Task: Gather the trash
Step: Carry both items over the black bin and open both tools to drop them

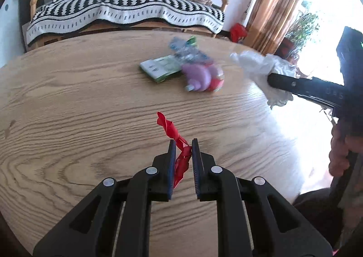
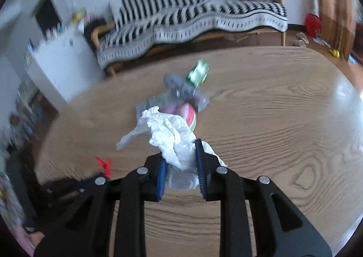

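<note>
**What Things Are Made Of**

The counter (image 1: 68,98) is wood with wavy grain lines, smooth and a little shiny where the light hits. The left tongs (image 1: 183,155) are matt black plastic with round shiny metal pins and ridged blue pads. They pinch a red wrapper (image 1: 174,134), thin, crinkly and glossy. The right tongs (image 2: 180,161) look the same and hold a white tissue (image 2: 168,132), soft, crumpled paper. Behind the counter, a woven cloth blanket (image 1: 127,7) covers the sofa.
</note>
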The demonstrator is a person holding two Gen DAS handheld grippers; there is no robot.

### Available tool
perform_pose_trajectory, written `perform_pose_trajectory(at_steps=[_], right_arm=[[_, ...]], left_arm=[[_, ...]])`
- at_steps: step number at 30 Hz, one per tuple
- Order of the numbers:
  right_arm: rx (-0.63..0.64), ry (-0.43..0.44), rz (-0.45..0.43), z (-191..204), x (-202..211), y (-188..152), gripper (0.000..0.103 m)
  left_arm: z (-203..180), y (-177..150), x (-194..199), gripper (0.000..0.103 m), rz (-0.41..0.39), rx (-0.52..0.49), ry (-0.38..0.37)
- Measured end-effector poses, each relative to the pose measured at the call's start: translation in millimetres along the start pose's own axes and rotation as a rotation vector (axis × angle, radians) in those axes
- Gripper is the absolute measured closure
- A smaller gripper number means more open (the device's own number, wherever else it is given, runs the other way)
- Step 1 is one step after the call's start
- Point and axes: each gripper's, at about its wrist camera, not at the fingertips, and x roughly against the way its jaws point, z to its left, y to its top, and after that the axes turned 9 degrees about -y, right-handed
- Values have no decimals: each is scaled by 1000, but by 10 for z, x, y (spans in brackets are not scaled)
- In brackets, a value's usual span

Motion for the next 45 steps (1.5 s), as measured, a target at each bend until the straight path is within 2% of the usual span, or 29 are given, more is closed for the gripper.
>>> perform_pose_trajectory(at_steps=[3,5,9,11,12,14,17,19,22,29,30,31,32,33,35,37,40,42,45], right_arm=[[-70,24,-54,-338,364,-78,80],[-118,31,-76,-646,604,-169,80],[-241,-21,-139,-1597,1332,-543,80],[-277,-40,-147,-1939,1584,-760,80],[-302,-60,-140,-2149,1715,-932,80],[-354,-90,-112,-2467,1841,-1263,80],[-477,-131,-26,-2965,1781,-1920,80],[-546,-176,37,-3175,1661,-2281,80],[-630,-155,118,-3392,1465,-2689,80],[-681,-103,207,-3577,1211,-2984,79],[-703,-93,225,-3611,1176,-3001,74],[-732,-77,248,-3656,1143,-3025,45],[-768,-66,282,-3710,1108,-3056,24],[-788,-63,292,-3776,1046,-3053,6],[-817,-67,286,-3848,1038,-3079,7],[-858,-100,287,-3925,1034,-3100,7],[-888,-169,238,-3970,1109,-3075,7],[-850,-262,193,-3938,1192,-2990,7],[-719,-395,124,-3800,1311,-2762,7]], left_arm=[[-352,66,44,90,-7,-35,-34],[-775,114,62,90,-5,-100,-76],[-1822,77,-24,90,49,-269,-184],[-2452,-67,-190,90,126,-342,-276],[-2634,-134,-263,90,158,-357,-303],[-3116,-397,-567,90,277,-391,-371],[-3503,-808,-1046,90,410,-434,-368],[-3613,-1092,-1384,90,507,-418,-352],[-3708,-1386,-1658,90,605,-420,-335],[-3737,-1455,-1810,89,645,-427,-318],[-3721,-1437,-1829,88,650,-429,-311],[-3716,-1474,-1842,85,659,-432,-294],[-3741,-1521,-1864,56,668,-431,-285],[-3729,-1525,-1864,10,663,-429,-273],[-3721,-1470,-1814,7,607,-442,-272],[-3730,-1385,-1799,7,599,-440,-278],[-3682,-1207,-1691,7,531,-439,-250],[-3644,-1008,-1535,7,456,-424,-258],[-3532,-689,-1315,6,337,-399,-253]])
